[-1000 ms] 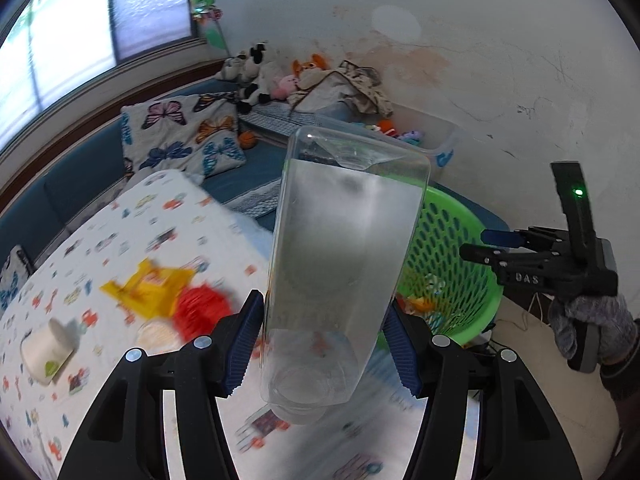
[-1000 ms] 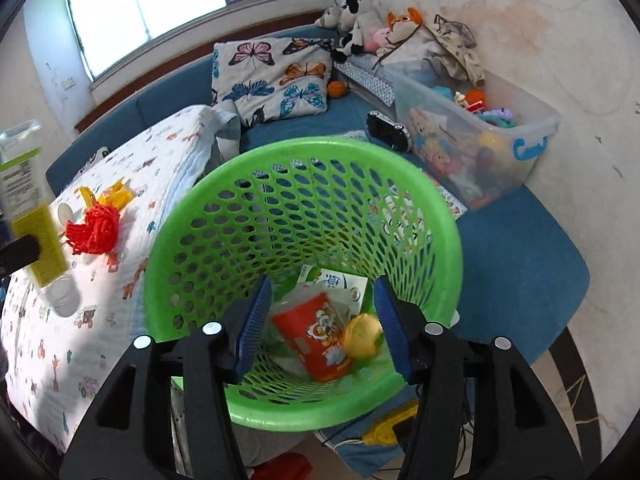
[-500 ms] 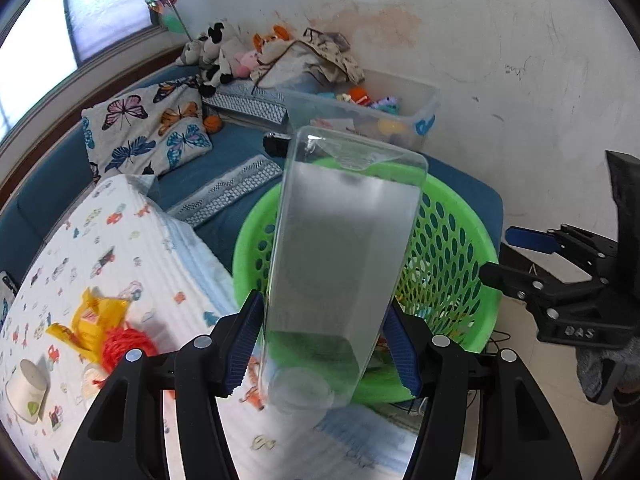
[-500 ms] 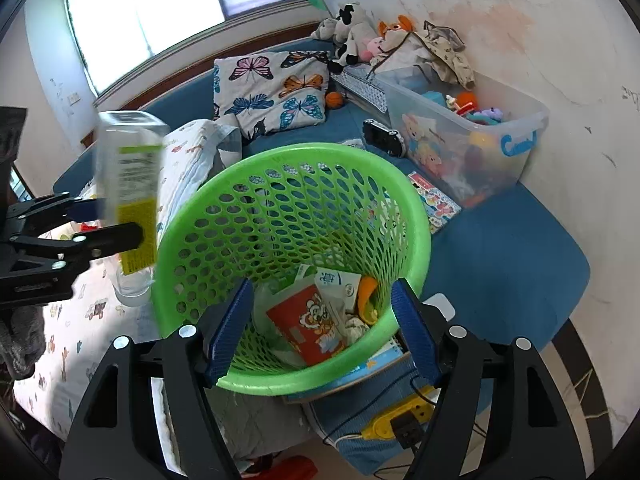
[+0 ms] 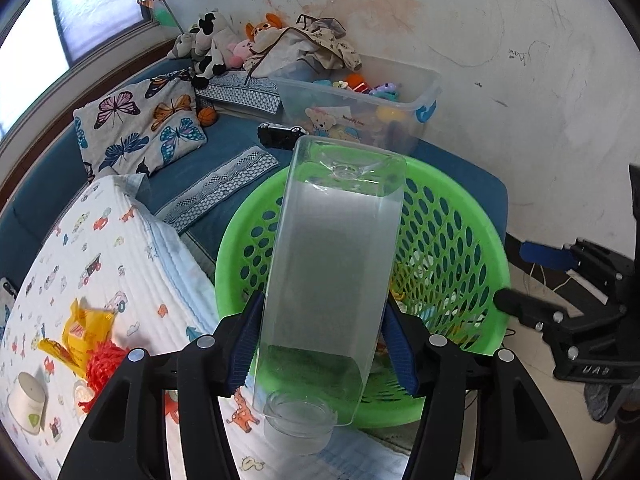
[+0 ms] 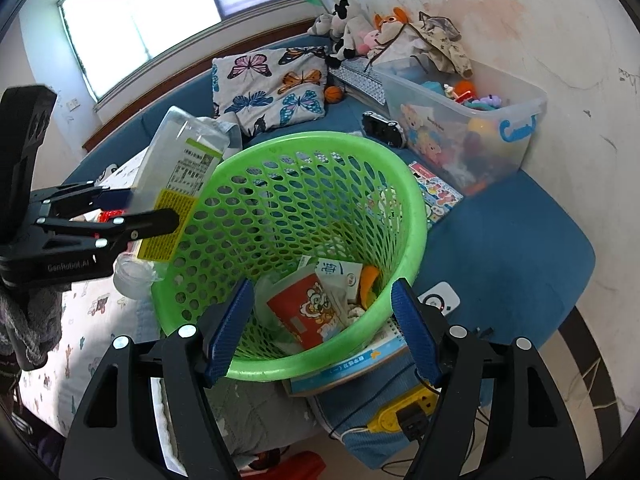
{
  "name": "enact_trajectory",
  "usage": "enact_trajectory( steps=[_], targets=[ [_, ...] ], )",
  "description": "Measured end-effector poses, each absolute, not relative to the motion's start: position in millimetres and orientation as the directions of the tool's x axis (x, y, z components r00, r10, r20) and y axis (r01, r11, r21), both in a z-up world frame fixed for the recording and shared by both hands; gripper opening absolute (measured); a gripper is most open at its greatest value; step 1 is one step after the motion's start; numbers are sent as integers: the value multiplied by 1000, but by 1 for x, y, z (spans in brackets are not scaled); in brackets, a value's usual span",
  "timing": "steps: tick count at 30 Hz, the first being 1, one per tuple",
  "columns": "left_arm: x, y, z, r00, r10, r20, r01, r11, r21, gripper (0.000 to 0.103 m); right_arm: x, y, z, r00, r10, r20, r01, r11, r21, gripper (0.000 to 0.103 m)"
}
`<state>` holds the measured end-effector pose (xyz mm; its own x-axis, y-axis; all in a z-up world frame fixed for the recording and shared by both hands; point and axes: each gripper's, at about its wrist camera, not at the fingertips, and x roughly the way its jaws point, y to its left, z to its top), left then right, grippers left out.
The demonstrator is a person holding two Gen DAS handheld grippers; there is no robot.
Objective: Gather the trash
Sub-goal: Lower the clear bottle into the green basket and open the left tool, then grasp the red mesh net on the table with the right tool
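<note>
A clear, square-sided plastic bottle [image 5: 332,276] is clenched across its flat midsection by the left gripper [image 5: 322,340], held tilted beside the green perforated plastic basket [image 6: 412,216]. It is judged light, thin-walled and slippery (easily crushed). The right gripper [image 6: 320,330] is held released, its jaws empty.

From my left wrist camera the clear bottle [image 5: 332,280] covers most of the green basket [image 5: 452,240], so I cannot see what lies inside there. The right gripper [image 5: 532,280] is cut by the picture edge. In my right wrist view the print on the bottle label [image 6: 180,196] is too small for me to read, and the left gripper [image 6: 132,208] hides the lower part of the bottle
</note>
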<state>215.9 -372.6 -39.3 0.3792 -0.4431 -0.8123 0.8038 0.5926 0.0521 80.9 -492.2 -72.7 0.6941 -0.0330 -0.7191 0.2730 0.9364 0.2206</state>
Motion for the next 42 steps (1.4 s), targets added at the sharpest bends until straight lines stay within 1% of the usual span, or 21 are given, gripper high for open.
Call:
enact_trajectory(
  steps=[4,9,14,18,20,21,25,32,38,40,42],
  targets=[
    [218,-378,-32,387,-450,-804,806,589,58,55,80,-492,-73,693,-31,-720,271,937,220,72],
    [222,-382,-24,395,-481,-783,801,598,36,55,80,-492,-72,697,-32,-717,275,935,226,72],
    [226,-385,-27,391,-507,-768,794,608,3,56,80,-490,-71,700,-30,-714,271,936,226,72],
    [229,-385,-34,383,-495,-780,788,616,-4,56,81,-489,-70,703,-24,-711,262,938,226,73],
    [230,-383,-34,381,-503,-776,785,619,-16,63,82,-488,-69,704,-23,-710,259,939,226,73],
    [231,-382,-33,386,-507,-771,783,622,-17,65,82,-487,-69,704,-21,-710,257,939,227,73],
    [227,-377,-29,389,-512,-766,782,623,-19,65,83,-486,-68,704,-18,-710,255,939,230,73],
    [221,-348,-24,407,-515,-754,762,647,-31,65,82,-480,-63,711,-15,-703,245,943,227,73],
    [214,-300,-26,444,-497,-746,717,697,-37,65,85,-464,-58,717,1,-697,214,951,222,75],
    [214,-285,-26,461,-490,-740,700,713,-36,65,87,-457,-56,720,8,-694,200,955,218,79],
    [214,-266,-26,482,-476,-735,677,735,-32,65,91,-450,-54,723,19,-691,182,959,217,79]
  ],
)
